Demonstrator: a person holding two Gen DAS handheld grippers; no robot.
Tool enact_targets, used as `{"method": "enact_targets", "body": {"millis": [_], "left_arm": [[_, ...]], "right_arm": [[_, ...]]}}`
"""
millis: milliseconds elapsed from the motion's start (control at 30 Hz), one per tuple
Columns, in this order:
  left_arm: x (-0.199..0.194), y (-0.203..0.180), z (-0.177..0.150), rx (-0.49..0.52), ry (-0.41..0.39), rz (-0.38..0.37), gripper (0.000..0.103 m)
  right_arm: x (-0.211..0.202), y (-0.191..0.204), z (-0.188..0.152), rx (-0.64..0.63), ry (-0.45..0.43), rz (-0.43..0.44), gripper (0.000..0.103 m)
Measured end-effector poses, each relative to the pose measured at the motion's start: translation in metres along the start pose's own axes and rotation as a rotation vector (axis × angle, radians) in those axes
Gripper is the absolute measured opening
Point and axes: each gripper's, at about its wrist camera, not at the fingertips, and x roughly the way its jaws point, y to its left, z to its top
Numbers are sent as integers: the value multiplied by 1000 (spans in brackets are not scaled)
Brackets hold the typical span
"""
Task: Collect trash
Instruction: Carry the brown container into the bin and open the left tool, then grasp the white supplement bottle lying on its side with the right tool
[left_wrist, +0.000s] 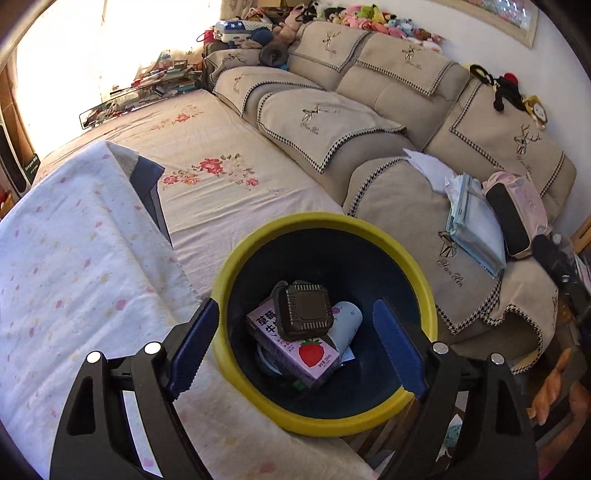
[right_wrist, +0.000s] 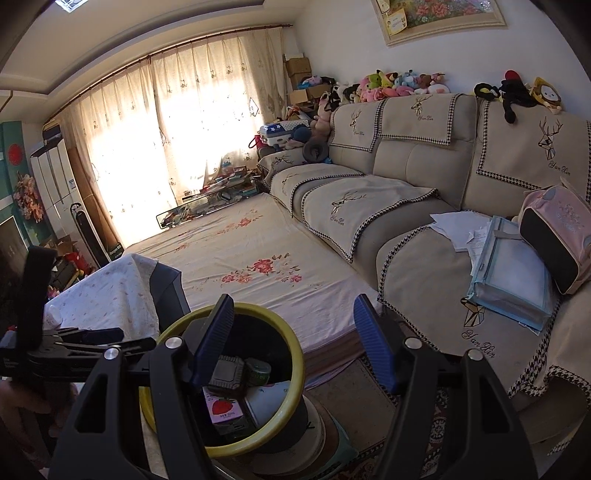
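A dark bin with a yellow rim (left_wrist: 413, 258) stands below my left gripper (left_wrist: 295, 339), which is open and empty right above it. Inside lie a pink strawberry milk carton (left_wrist: 295, 350), a dark square ribbed box (left_wrist: 304, 310) on top of it, and a pale cup (left_wrist: 345, 325). In the right wrist view the same bin (right_wrist: 295, 354) sits lower left, with the carton (right_wrist: 221, 410) and the dark box (right_wrist: 227, 373) showing. My right gripper (right_wrist: 291, 343) is open and empty above the bin's right side. The left gripper (right_wrist: 92, 339) shows at the left.
A beige sofa (right_wrist: 406, 155) runs along the right, with a pink backpack (right_wrist: 557, 232), a blue folder (right_wrist: 513, 273) and loose papers (right_wrist: 458, 225). A floral sheet (right_wrist: 251, 251) covers a flat surface. A white spotted cloth (left_wrist: 74, 258) lies to the left. Cluttered glass table (right_wrist: 207, 203) by the window.
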Motion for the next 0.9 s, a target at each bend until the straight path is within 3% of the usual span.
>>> {"method": "enact_targets", "body": {"millis": [100, 200, 267, 400, 500, 733, 800, 900], "left_arm": [[-45, 30, -15, -56, -110, -28, 87], [-94, 69, -40, -121, -237, 9, 90], [-127, 100, -61, -165, -314, 63, 92], [-184, 165, -104, -240, -438, 246, 93], [-213, 215, -133, -298, -469, 400, 94], [-254, 313, -203, -448, -505, 616, 94], [-259, 329, -218, -497, -516, 630, 94], [-261, 340, -227, -533, -513, 593, 94]], "right_arm": [[4, 11, -1, -14, 11, 21, 64], [8, 28, 0, -37, 22, 49, 64], [10, 41, 1, -55, 30, 73, 64], [14, 81, 2, -107, 48, 141, 64], [16, 121, 3, -162, 62, 208, 65], [26, 237, -5, -304, 141, 403, 67], [27, 274, -9, -361, 158, 454, 67], [31, 327, -18, -427, 196, 528, 68]]}}
